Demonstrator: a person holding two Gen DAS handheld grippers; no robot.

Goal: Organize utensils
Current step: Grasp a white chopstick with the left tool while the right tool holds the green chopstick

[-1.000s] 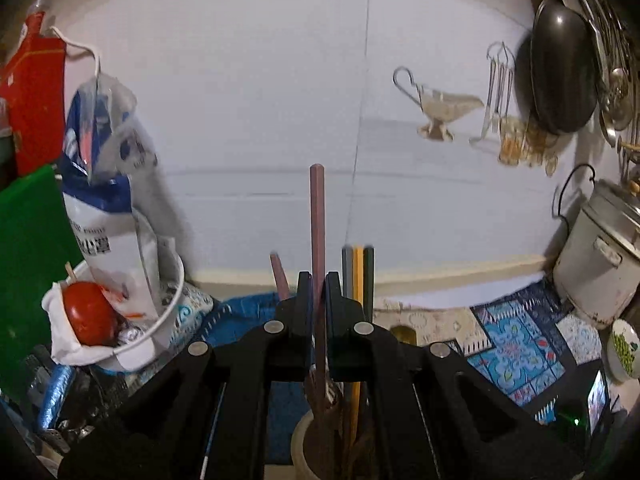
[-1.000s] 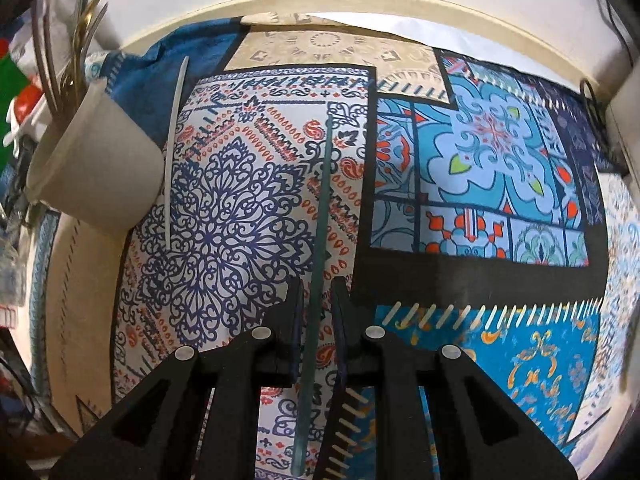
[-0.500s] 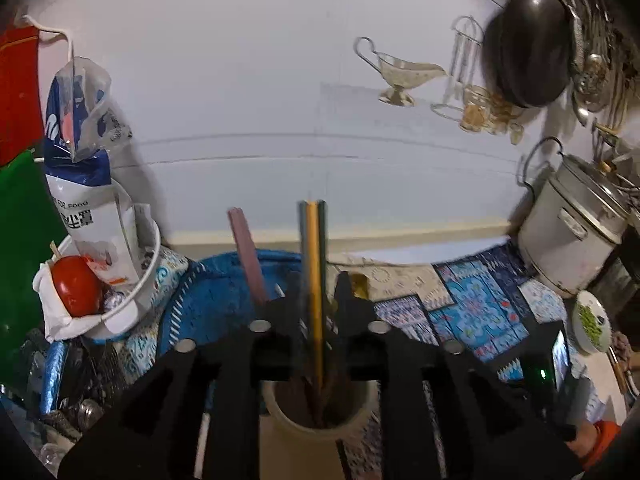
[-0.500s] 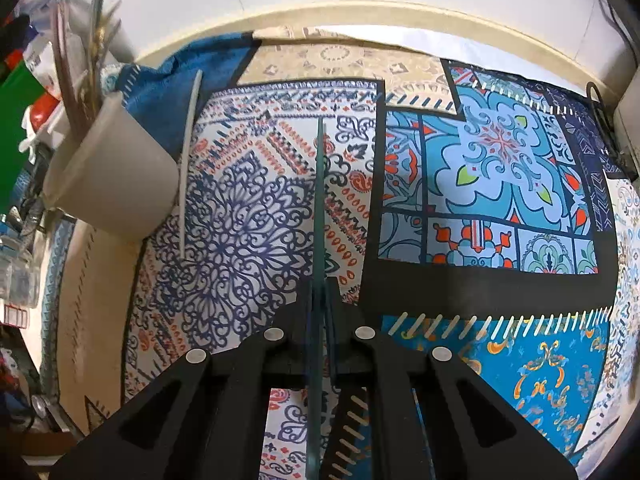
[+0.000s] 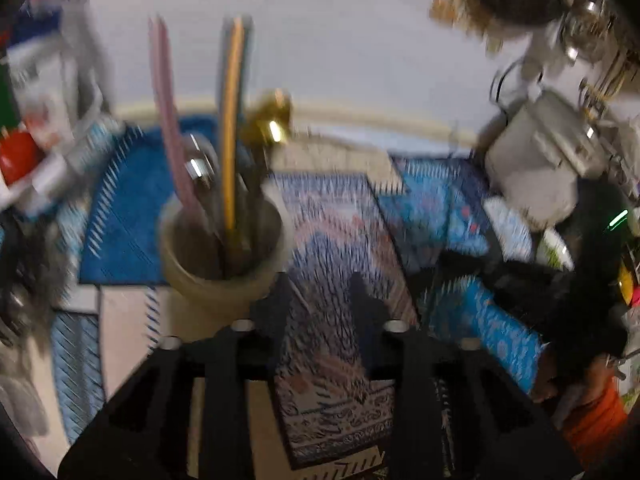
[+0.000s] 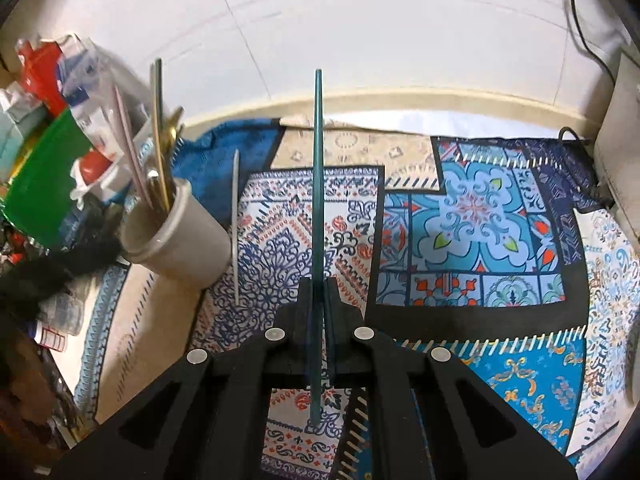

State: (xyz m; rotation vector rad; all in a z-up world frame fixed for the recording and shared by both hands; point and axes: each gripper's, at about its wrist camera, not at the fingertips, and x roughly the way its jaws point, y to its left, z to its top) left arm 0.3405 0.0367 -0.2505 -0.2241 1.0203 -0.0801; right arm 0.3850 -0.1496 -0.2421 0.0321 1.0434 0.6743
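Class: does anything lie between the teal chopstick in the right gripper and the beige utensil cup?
Only a white chopstick lies flat on the patterned cloth between the teal chopstick and beige cup; lifted travel clears it.

Teal chopstick [image 6: 317,184] pinched in the right gripper [image 6: 319,292], tip up; white chopstick [image 6: 235,224] flat on the patterned cloth beside the beige holder cup [image 6: 176,236] (already bristling with utensils).
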